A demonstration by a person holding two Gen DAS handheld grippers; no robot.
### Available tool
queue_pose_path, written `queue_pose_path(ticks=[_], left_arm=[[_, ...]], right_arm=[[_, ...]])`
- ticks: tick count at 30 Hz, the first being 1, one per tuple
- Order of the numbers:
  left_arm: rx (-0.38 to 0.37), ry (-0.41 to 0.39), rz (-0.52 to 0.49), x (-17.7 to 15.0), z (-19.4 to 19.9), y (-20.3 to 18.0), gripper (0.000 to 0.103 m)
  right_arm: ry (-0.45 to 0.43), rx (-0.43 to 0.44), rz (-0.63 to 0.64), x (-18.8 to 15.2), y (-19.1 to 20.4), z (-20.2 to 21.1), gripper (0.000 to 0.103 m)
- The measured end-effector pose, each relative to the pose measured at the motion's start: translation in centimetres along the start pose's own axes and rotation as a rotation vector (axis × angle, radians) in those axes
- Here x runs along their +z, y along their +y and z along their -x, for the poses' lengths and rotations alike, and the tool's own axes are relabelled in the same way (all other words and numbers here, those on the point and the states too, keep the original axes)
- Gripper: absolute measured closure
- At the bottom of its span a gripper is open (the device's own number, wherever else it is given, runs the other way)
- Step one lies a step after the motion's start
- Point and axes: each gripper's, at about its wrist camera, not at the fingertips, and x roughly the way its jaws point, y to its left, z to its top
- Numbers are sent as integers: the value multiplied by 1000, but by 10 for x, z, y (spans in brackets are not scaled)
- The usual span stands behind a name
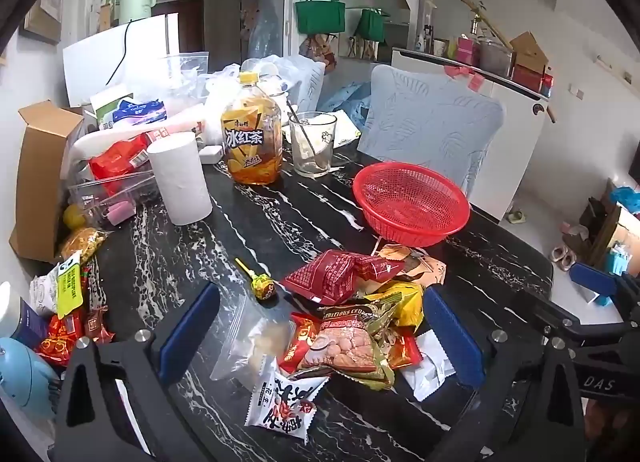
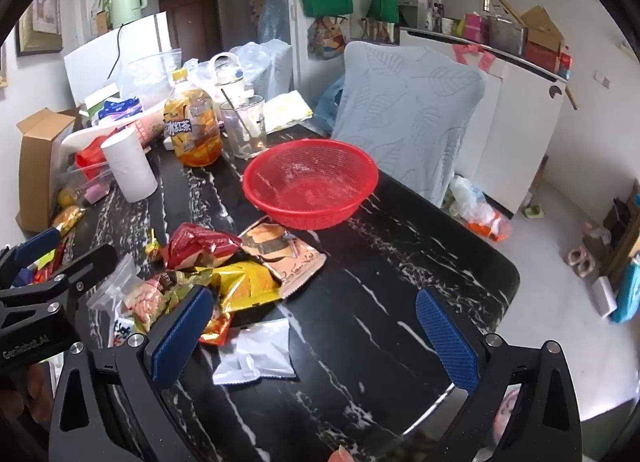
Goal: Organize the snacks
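Left gripper [image 1: 320, 336] jaws wide apart above snack pile [image 1: 360, 318], nothing held. Right gripper [image 2: 316, 336] likewise agape, empty, over marble table [image 2: 400, 262]. Red basket [image 2: 310, 182] upright just beyond pile.

red mesh basket [image 1: 412, 204], black white-veined table [image 1: 280, 214]

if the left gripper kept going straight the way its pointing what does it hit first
Most likely the snack pile: the open left gripper is angled down at the biscuit packet lying between its fingers on the black marble table. Depth is hard to judge through the fisheye.
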Motion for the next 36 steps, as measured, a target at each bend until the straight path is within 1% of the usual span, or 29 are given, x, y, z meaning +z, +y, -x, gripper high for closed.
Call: queue_pose_path(ticks=[1,2,3,4,9,10,14,16,36], left_arm=[[1,0,1,1,-1,0,0],[0,-26,-13,-4,0,-5,0],[3,-29,-13,-5,0,-7,0],[-15,-21,-1,-2,3,-2,0],[-5,-21,-2,0,3,-5,0],[-18,-17,5,-2,3,3,0],[-25,-9,9,-2,2,5,0],[-22,-10,5,-3,1,3,0],[-24,-7,7,-5,1,0,0]], right_arm=[[1,-1,1,0,0,0,0],[1,1,2,0,1,0,0],[0,1,3,0,1,1,0],[0,-1,5,0,1,1,0],[4,3,7,0,1,0,0],[3,1,7,-1,1,3,0],[6,9,8,-1,-1,3,0],[3,7,20,-3,3,1,0],[6,23,22,-5,4,1,0]])
